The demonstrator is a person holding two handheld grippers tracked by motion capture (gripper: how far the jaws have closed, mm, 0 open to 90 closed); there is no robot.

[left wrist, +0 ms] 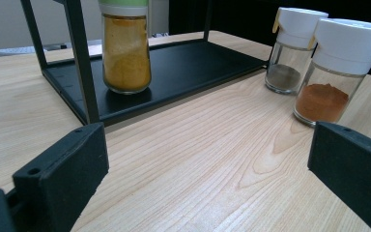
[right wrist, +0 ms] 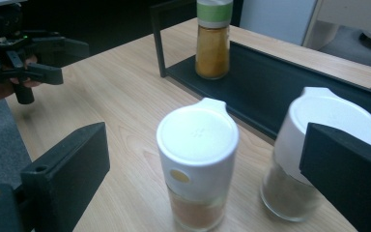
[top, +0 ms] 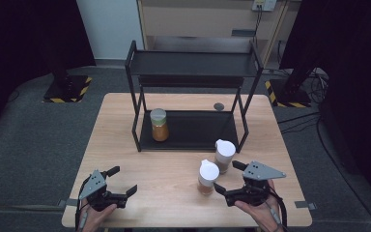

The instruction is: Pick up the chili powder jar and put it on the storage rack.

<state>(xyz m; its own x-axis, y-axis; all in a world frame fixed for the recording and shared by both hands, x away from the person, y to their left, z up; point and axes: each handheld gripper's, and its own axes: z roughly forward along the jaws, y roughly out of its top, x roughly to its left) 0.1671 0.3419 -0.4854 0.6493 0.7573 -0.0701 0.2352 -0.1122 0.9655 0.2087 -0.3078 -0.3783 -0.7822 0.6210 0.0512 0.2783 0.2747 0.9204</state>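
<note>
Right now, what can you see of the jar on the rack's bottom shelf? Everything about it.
The jar is a clear, glass-looking cylinder with a pale green cap, closed, nearly full of yellow-orange powder. It stands upright at the left end of the black rack's bottom shelf, just inside the front left post, resting on the shelf only. No gripper touches it, and the two white-capped shakers stand apart from it on the table in front of the rack.

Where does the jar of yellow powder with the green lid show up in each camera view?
High view: the yellow powder jar stands at the left end of the black rack's lower shelf.
Left gripper view: top, left of centre, behind a rack post.
Right gripper view: top centre.
Shared landmark: the black rack.
</note>
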